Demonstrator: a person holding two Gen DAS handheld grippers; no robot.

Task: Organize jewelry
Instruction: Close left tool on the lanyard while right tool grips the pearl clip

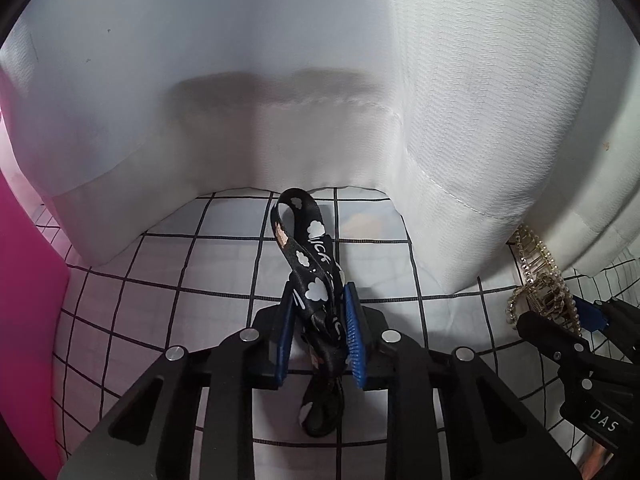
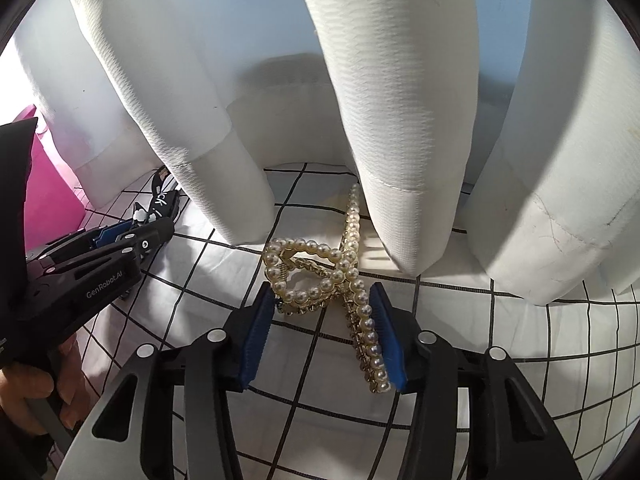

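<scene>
Clip (image 2: 340, 280) lies lengthwise between our right hand-held gripper (image 2: 320, 320) pads, apparently gripped. Left hand-held gripper (image 1: 320, 336) clamps the strap (image 1: 316, 276), pointing forward.

White curtain (image 2: 384, 128) hangs in heavy, ribbed folds, hems resting on the surface. The surface wears a white cloth (image 1: 168, 280) gridded with thin black lines, slightly rumpled. Daylight glows pale blue between the folds. A bright pink panel (image 1: 24, 280) stands at far left, casting pink onto the cloth.
</scene>
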